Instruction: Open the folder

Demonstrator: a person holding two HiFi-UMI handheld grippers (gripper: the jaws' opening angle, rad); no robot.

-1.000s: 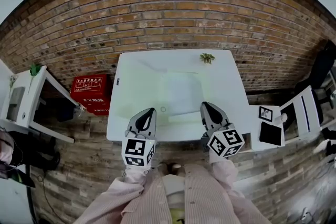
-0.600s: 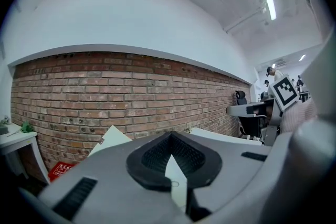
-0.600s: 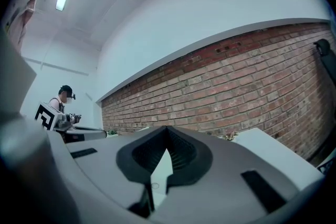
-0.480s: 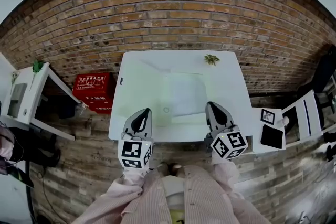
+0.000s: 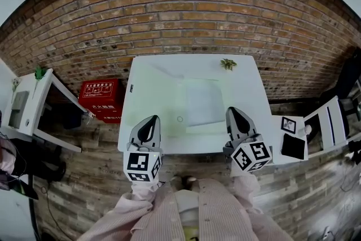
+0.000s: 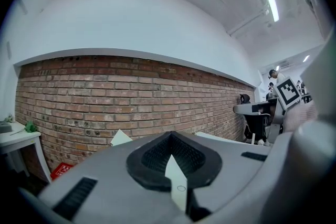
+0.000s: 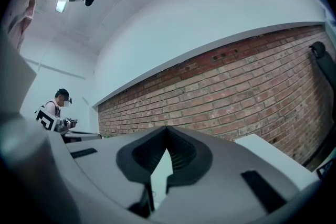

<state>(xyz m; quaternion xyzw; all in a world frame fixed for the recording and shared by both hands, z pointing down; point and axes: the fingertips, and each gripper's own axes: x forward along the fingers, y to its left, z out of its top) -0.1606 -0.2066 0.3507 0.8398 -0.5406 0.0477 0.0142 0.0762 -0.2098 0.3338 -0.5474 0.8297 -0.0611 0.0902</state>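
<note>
A pale translucent folder [image 5: 202, 100] lies flat and closed on the white table [image 5: 152, 84], right of the middle. My left gripper [image 5: 151, 121] hovers over the table's near left edge, well left of the folder. It is shut with nothing in it [image 6: 170, 136]. My right gripper [image 5: 233, 113] hangs at the near right edge, just past the folder's near right corner. It too is shut and empty [image 7: 167, 131]. Both point level toward the brick wall.
A small green sprig [image 5: 228, 64] sits at the table's far right. A tiny ring [image 5: 180, 118] lies near the folder's front left corner. On the floor to the left is a red box [image 5: 100, 99], with a white side table [image 5: 31, 101] beyond. A white stand [image 5: 293, 135] is at the right.
Both grippers have drifted a little outward and upward near the table's front edge. Their jaws stay shut. The folder has not moved.
</note>
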